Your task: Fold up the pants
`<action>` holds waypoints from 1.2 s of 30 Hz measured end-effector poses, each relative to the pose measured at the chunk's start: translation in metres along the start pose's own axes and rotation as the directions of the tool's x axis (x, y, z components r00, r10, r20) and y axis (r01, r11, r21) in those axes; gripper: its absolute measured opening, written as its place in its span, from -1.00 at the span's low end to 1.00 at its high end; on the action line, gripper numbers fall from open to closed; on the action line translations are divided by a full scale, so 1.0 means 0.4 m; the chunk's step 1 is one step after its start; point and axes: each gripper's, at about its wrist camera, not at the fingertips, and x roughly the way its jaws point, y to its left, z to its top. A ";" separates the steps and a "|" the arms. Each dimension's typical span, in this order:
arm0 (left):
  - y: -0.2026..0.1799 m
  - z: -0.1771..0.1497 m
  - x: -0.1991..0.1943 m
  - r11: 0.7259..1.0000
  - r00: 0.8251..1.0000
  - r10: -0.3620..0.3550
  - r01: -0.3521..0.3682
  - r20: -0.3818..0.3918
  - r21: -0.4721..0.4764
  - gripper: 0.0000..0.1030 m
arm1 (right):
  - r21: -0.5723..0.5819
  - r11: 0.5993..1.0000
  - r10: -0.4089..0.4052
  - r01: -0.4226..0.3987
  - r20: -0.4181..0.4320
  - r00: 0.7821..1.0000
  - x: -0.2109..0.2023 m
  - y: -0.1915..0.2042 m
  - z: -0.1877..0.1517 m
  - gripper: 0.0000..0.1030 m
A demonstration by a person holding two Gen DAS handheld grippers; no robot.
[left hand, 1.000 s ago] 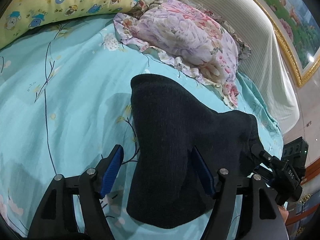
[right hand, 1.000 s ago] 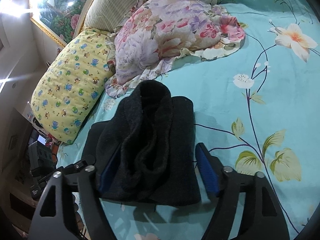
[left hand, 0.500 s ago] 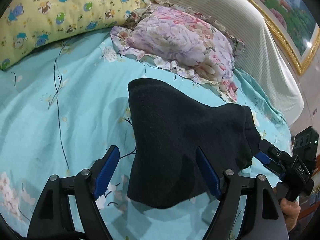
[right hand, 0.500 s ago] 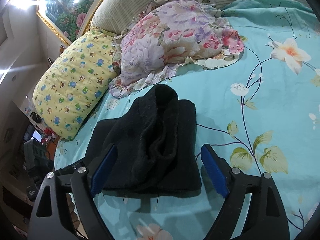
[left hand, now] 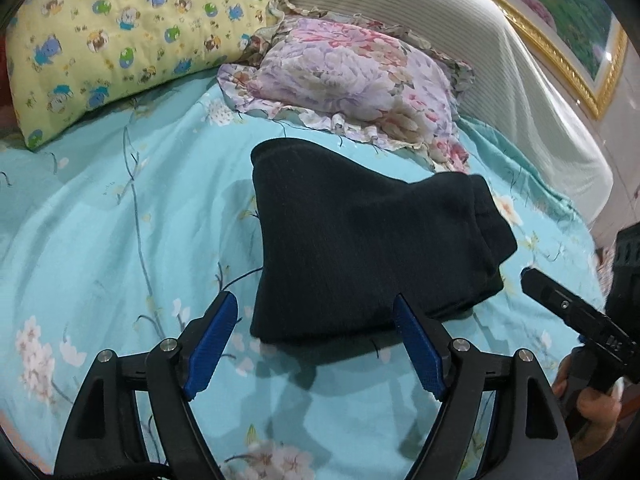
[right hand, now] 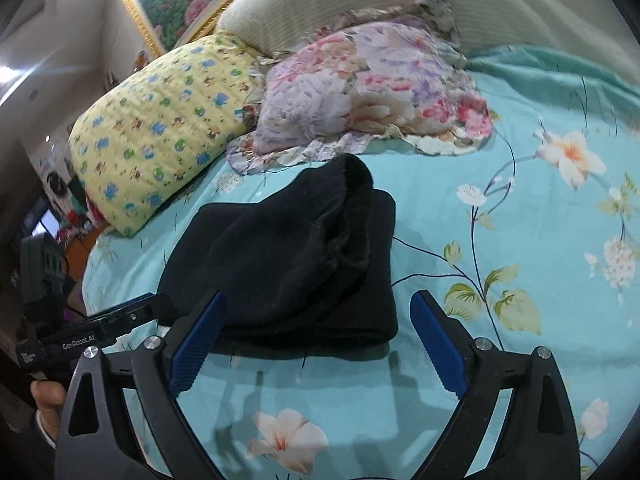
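Pants (left hand: 360,248) (right hand: 288,264): black, thick knit or fleece-like fabric. Folded into a compact bundle of several layers, lying flat on turquoise floral bedsheet (left hand: 120,220), near the middle of the bed. Far end close to the ruffled floral pillow (left hand: 352,80), not touching. Open cuff or waist end, seen from the right wrist view, rumpled and raised on top of the stack. Not gripped.

We read "GenRobot.AI" in white on the black body of the left gripper (right hand: 120,320); no other marking is legible.
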 end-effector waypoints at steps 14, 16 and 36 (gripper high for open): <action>-0.062 -0.040 -0.045 0.979 0.991 0.126 -0.131 0.042 0.155 0.61 | -0.229 0.973 -0.011 0.014 0.015 1.000 -0.021 0.094 -0.036 0.93; -0.066 -0.046 -0.046 0.975 0.989 0.139 -0.145 0.044 0.170 0.62 | -0.242 0.970 -0.018 0.020 0.013 1.000 -0.021 0.097 -0.036 0.94; -0.072 -0.086 0.001 0.965 0.985 0.171 -0.168 0.003 0.201 0.65 | -0.297 0.955 -0.013 0.009 -0.011 1.000 0.019 0.094 -0.073 0.98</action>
